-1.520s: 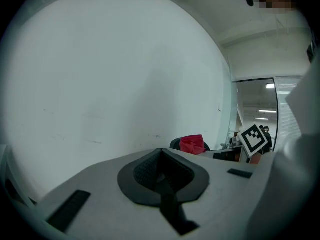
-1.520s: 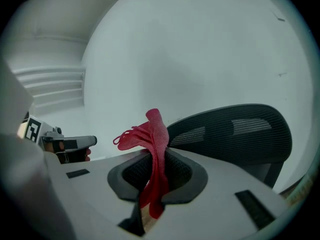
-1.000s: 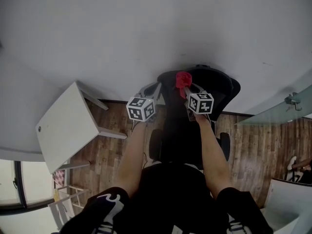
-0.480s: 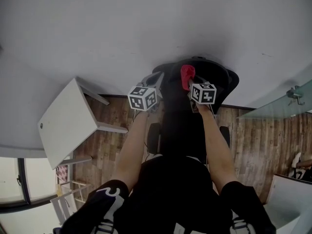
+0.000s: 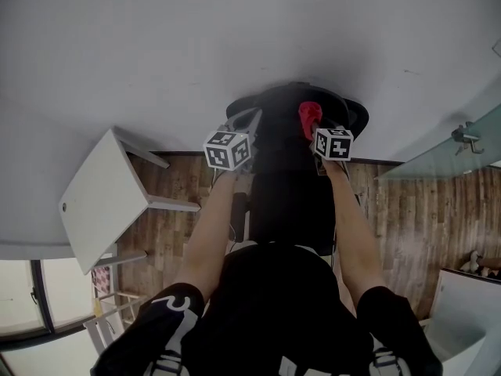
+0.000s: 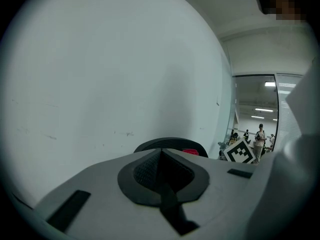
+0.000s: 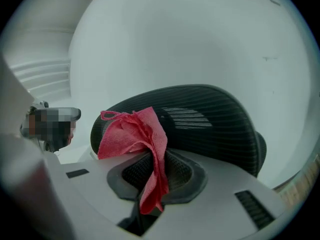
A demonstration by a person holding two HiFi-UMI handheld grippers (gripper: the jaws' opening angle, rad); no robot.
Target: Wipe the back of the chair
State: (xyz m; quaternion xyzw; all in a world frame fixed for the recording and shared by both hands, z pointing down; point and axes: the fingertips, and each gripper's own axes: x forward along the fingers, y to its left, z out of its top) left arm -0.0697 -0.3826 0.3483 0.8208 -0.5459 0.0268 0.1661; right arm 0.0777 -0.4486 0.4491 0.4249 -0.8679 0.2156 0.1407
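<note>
Wiping looks under way: right hand-held gripper (image 7: pixel 150 181) is clamping crumpled red cloth (image 7: pixel 131 133), jaws closed on it, at top of black mesh chair back (image 7: pixel 215 121). Left hand-held gripper (image 6: pixel 162 181) is idling closed and empty, just left. Next move is probably calling for cloth pressed on, swept across mesh.

Looks like an office space to us

We're going by the black mesh-backed office chair (image 5: pixel 286 178) parked against a plain white wall (image 5: pixel 235 37), the white rectangular table (image 5: pixel 102 202) beside it, the brown wood-plank floor (image 5: pixel 407 233) and a pale green glass panel (image 5: pixel 438 167) with a metal fitting (image 5: pixel 466 137). Off to one side we can also see a long hall with strip ceiling lights (image 6: pixel 265 110), where a few people (image 6: pixel 259 134) are standing around.
</note>
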